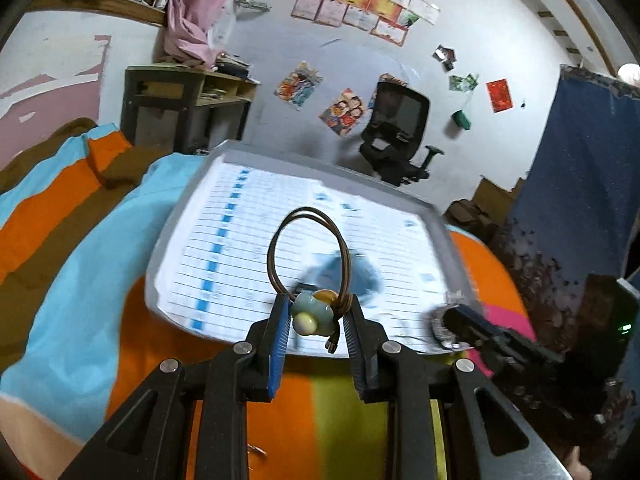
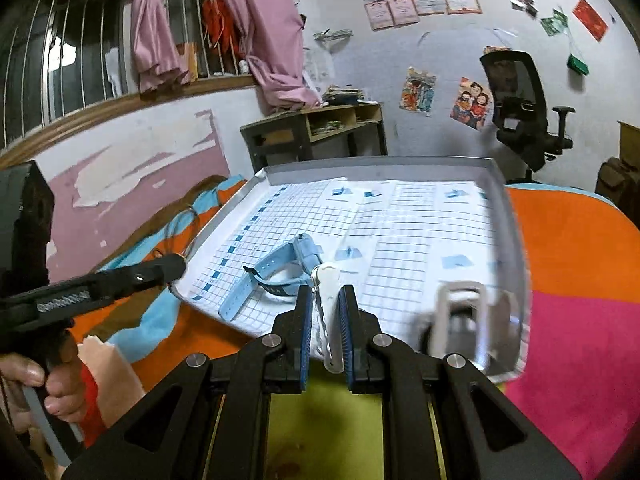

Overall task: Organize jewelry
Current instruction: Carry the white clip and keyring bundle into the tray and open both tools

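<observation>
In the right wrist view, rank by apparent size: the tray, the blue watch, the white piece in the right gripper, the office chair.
1. tray
2. office chair, though far off, so likely bigger in reality
3. blue watch
4. white piece, partly hidden between the right gripper fingers; close to the watch, unsure.

Tray print (image 1: pixel 224 240) is motion-blurred, unreadable. A white object (image 2: pixel 460 312) at four o'clock is smeared beyond telling. The watch (image 2: pixel 276 268) is partly hidden behind the right gripper (image 2: pixel 325 312).

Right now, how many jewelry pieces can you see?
3: a brown cord bracelet in the left tool, a white piece in the right tool, a blue watch on the tray. Others may be hidden.
</observation>
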### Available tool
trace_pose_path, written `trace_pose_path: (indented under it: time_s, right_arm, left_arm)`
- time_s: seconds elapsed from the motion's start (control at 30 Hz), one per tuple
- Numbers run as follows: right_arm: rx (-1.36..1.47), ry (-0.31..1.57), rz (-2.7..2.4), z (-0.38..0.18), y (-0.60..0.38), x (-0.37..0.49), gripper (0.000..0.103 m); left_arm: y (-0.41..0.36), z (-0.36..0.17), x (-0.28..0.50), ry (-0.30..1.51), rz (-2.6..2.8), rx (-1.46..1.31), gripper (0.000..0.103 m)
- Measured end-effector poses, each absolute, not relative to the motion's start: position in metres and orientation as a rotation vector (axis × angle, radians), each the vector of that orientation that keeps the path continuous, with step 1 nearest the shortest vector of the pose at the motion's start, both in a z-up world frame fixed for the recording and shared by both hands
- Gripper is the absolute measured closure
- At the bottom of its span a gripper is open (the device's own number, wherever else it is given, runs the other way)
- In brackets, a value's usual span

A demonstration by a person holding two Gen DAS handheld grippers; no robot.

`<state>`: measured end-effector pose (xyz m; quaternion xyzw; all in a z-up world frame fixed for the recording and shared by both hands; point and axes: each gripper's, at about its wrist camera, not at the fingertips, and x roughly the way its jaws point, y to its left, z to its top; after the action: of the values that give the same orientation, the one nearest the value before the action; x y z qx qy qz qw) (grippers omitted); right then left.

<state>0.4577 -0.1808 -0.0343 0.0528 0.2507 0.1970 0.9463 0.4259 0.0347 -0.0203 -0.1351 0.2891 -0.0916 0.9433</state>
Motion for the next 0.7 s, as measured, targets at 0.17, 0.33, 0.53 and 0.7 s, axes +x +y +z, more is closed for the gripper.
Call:
trace_pose_path:
  time_s: [0.17, 0.33, 0.53, 0.7]
  right_arm:
    - [0.060, 0.546, 0.383, -0.045, -0.159, 0.470, 0.091]
    - [0.035, 0.582, 0.352, -0.053, -0.148, 0.478, 0.091]
    - [0.067, 0.620, 0.325, -0.061, -0.153, 0.484, 0.090]
    - [0.070, 0.610, 0.313, -0.058, -0.159, 0.482, 0.084]
  left_arm:
    - [0.050, -0.041, 0.442, 0.616, -0.171, -0.264, 0.078]
    - [0.052, -0.055, 0.450, 0.658, -0.169, -0.222, 0.077]
    - [0.055, -0.058, 0.453, 0.681, -0.151, -0.232, 0.076]
    - [0.060, -0.053, 0.444, 0.641, -0.133, -0.271, 0.030]
